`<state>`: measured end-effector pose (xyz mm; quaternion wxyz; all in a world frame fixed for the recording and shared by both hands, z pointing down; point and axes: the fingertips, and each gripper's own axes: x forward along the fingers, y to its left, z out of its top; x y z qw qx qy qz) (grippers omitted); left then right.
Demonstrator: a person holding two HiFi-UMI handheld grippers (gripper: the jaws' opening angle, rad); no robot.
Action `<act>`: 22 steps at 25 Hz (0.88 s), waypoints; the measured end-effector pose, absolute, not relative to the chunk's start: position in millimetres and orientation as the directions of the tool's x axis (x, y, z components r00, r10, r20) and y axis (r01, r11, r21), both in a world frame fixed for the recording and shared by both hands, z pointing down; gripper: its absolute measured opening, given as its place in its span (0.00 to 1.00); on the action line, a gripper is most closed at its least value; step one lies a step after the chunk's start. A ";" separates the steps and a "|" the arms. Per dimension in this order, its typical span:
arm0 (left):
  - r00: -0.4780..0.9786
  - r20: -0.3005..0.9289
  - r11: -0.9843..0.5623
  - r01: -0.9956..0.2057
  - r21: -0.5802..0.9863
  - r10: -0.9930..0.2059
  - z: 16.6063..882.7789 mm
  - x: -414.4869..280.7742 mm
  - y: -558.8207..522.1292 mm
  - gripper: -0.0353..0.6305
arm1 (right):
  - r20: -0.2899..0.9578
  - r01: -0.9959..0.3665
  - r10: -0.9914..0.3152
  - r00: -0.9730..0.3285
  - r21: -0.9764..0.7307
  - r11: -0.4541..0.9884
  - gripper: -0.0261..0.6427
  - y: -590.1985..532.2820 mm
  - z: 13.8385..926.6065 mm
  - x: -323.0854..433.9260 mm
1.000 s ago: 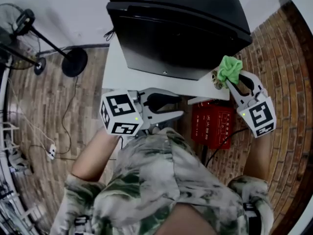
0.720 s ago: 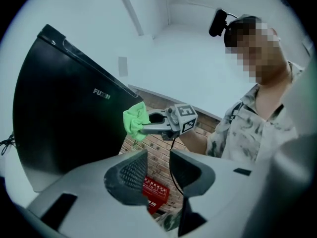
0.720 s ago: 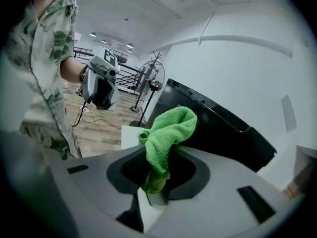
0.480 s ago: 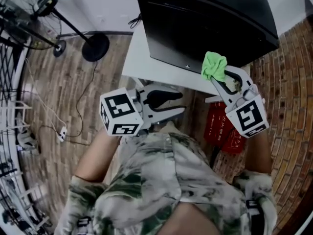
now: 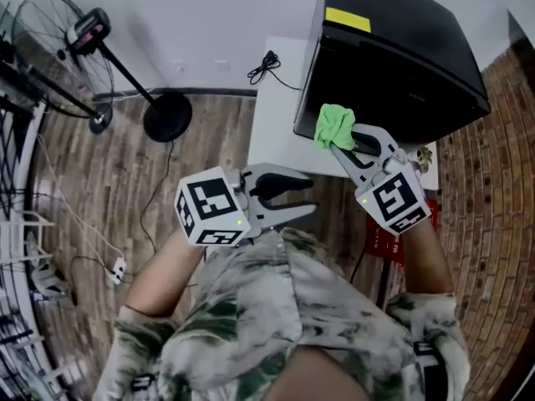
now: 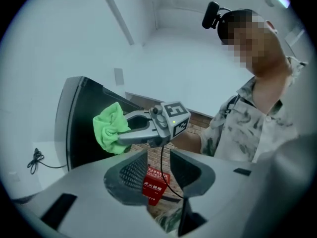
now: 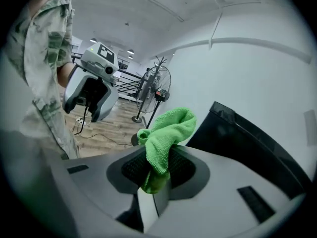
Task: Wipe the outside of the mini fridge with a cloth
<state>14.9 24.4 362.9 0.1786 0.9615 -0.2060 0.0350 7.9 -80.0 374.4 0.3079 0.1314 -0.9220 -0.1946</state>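
The black mini fridge (image 5: 401, 48) stands on a white table (image 5: 276, 132) at the upper right of the head view. My right gripper (image 5: 336, 144) is shut on a bunched green cloth (image 5: 334, 125), held at the fridge's near left corner; I cannot tell whether the cloth touches it. The right gripper view shows the cloth (image 7: 166, 133) pinched between the jaws, with the fridge (image 7: 247, 138) just beyond. My left gripper (image 5: 305, 199) hangs open and empty in front of my body, below the table edge. The left gripper view shows the cloth (image 6: 110, 128) before the fridge's dark side (image 6: 79, 123).
A standing fan (image 5: 58, 48) with a round base (image 5: 167, 117) stands on the wooden floor at the left. A black cable (image 5: 267, 63) lies on the table's far corner. A red box (image 5: 393, 245) sits under the table. A power strip (image 5: 117, 270) lies on the floor.
The right gripper has carried the cloth from the fridge's front right corner leftward to its left corner, and my view has swung round to that side. The left gripper stays low and open.
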 end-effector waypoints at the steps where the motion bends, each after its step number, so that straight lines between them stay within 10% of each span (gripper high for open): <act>1: 0.914 0.147 -0.854 -0.405 0.328 -0.377 363.1 -4.1 29.1 0.28 | 0.505 -0.139 -0.369 -0.780 0.435 0.889 0.20 -76.0 373.8 -13.8; 22: 0.977 0.067 -0.908 -0.214 0.361 -0.203 334.3 -99.7 -1.5 0.28 | 0.574 -0.009 -0.499 -0.649 0.650 0.760 0.20 -123.9 283.1 -143.8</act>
